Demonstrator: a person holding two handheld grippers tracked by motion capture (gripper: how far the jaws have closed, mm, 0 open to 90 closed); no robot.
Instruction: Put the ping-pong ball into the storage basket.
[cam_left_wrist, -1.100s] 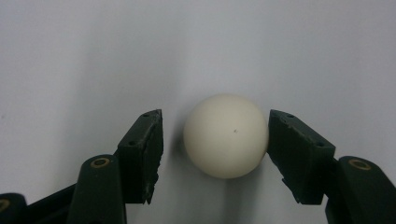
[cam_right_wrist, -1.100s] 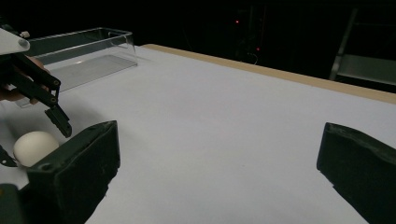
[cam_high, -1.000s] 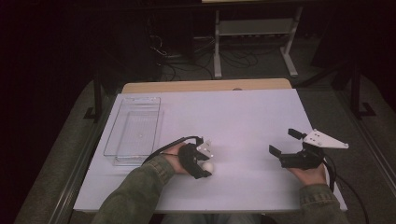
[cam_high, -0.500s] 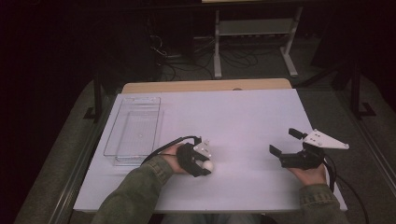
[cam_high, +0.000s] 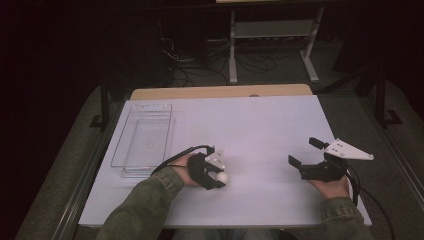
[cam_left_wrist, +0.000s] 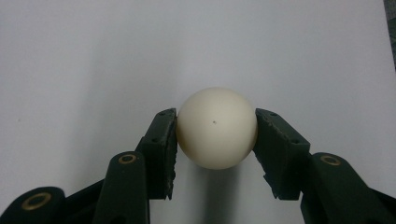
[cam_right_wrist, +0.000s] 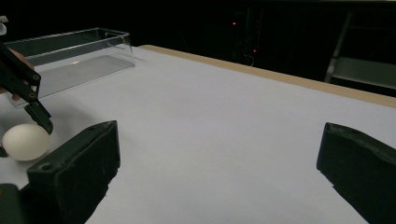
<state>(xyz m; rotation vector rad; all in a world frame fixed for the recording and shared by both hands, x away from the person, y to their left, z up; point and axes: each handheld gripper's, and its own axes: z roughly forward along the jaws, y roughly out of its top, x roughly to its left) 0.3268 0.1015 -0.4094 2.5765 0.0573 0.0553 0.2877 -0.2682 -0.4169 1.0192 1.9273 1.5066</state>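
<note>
A: High view first: where's the white ball (cam_high: 221, 176)?

B: Clamped in the left gripper (cam_high: 217, 175) on the white table (cam_high: 260, 130), near the clear tray (cam_high: 145, 137). The right gripper (cam_high: 305, 152) sits well apart, jaws spread, nothing in them.

A: Left gripper view?

B: Both pads (cam_left_wrist: 162, 154) are touching the ball (cam_left_wrist: 216, 127).

A: Right gripper view?

B: Jaws wide apart, ball (cam_right_wrist: 25, 141) far left.
</note>
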